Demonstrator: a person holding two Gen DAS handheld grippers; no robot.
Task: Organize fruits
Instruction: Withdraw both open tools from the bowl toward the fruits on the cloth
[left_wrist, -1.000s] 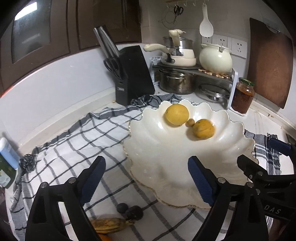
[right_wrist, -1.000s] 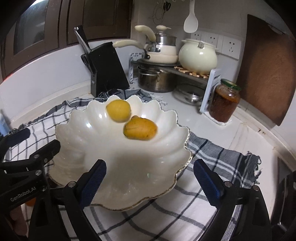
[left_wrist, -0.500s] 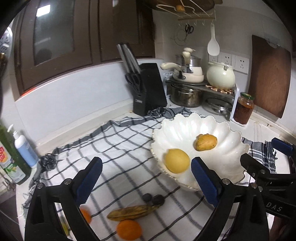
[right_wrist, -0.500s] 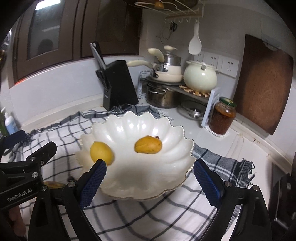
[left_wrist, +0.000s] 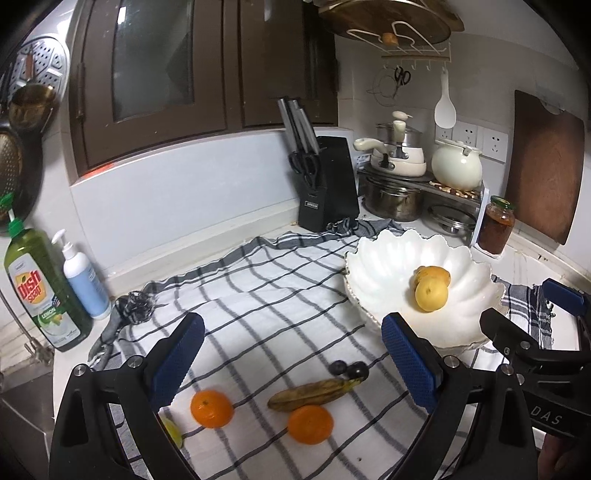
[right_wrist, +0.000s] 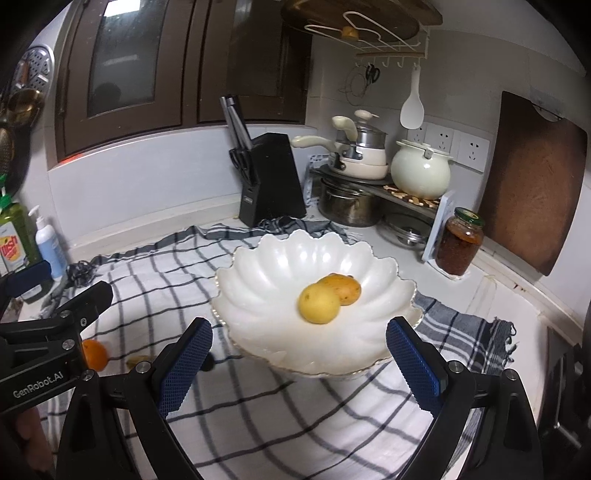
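Note:
A white scalloped bowl (left_wrist: 384, 258) (right_wrist: 266, 266) stands on a checked cloth and holds a round yellow fruit (left_wrist: 431, 294) (right_wrist: 318, 303) and an oval yellow-brown fruit (left_wrist: 436, 274) (right_wrist: 345, 288). On the cloth in front lie two oranges (left_wrist: 211, 408) (left_wrist: 310, 424), a browned banana (left_wrist: 312, 393), two dark round fruits (left_wrist: 349, 369) and a green-yellow fruit (left_wrist: 173, 435) behind a finger. My left gripper (left_wrist: 293, 363) hangs open above the loose fruit, empty. My right gripper (right_wrist: 299, 365) stands open before the bowl, holding nothing.
A black knife block (left_wrist: 327, 184), stacked pots (left_wrist: 397, 170), a cream pot (left_wrist: 457, 166) and a jar (left_wrist: 496, 226) line the back. Dish soap (left_wrist: 35, 291) and a pump bottle (left_wrist: 83, 277) stand at left. A wooden board (left_wrist: 546, 166) leans at right.
Both grippers have drawn back and up from the bowl, so more counter shows. The yellow fruit has rolled inside the bowl to rest against the oval one. The loose fruit came into view.

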